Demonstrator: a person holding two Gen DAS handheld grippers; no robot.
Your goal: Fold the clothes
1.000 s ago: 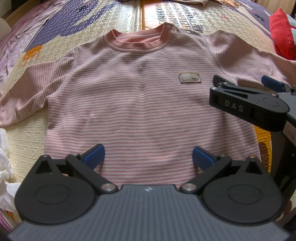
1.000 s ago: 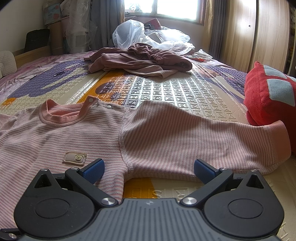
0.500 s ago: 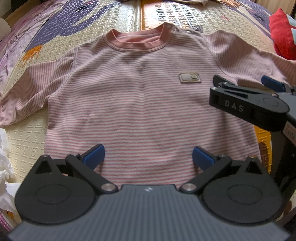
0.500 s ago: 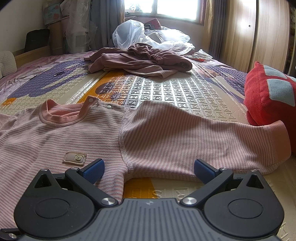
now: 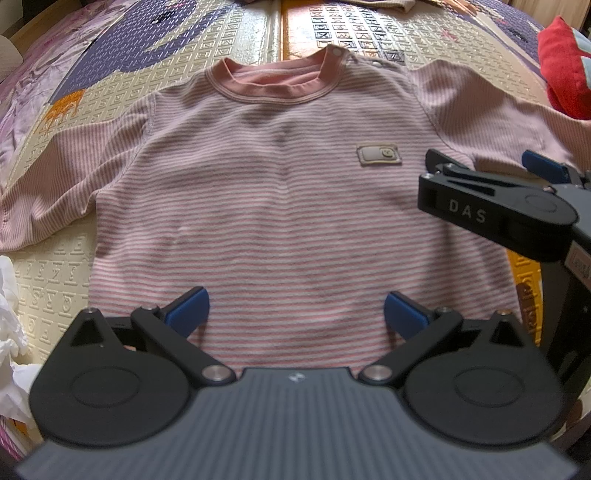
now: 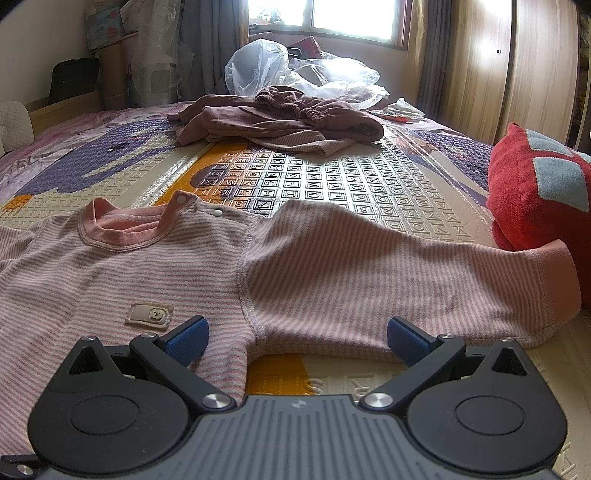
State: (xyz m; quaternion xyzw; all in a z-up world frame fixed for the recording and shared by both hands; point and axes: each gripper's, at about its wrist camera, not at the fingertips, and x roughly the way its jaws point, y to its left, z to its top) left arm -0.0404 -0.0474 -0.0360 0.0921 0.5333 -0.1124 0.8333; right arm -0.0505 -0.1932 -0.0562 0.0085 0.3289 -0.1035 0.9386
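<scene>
Flat on the embossed play mat (image 5: 110, 62), front side up: a pink striped shirt (image 5: 288, 206), long sleeves spread to either side, pink collar (image 5: 275, 83) at the far end, small sewn patch (image 5: 378, 155) on the chest. Hem nearest the left gripper (image 5: 295, 314), jaws spread wide, blue pads over the lower body of the shirt with nothing between them; whether touching the fabric or just above it, cannot tell. Off to the right in the left wrist view, the right gripper (image 5: 491, 173) seen side-on, black body marked "DAS", over the shirt's armpit on that side.

From the right wrist view, right gripper (image 6: 297, 338) also wide open, holding nothing, set low by the seam where the sleeve (image 6: 388, 273) meets the body; one pad over the striped body near the patch (image 6: 149, 314), the other at the lower edge of the sleeve. Sleeve cuff (image 6: 554, 280) lying just beside a red cushion (image 6: 532, 192). Farther up the mat, well apart from the shirt, a heap of brownish-mauve clothes (image 6: 280, 118), and behind it crumpled clear plastic bags (image 6: 295, 70) under the window (image 6: 325, 14). White crumpled material (image 5: 11, 332) at the left edge of the left wrist view.
</scene>
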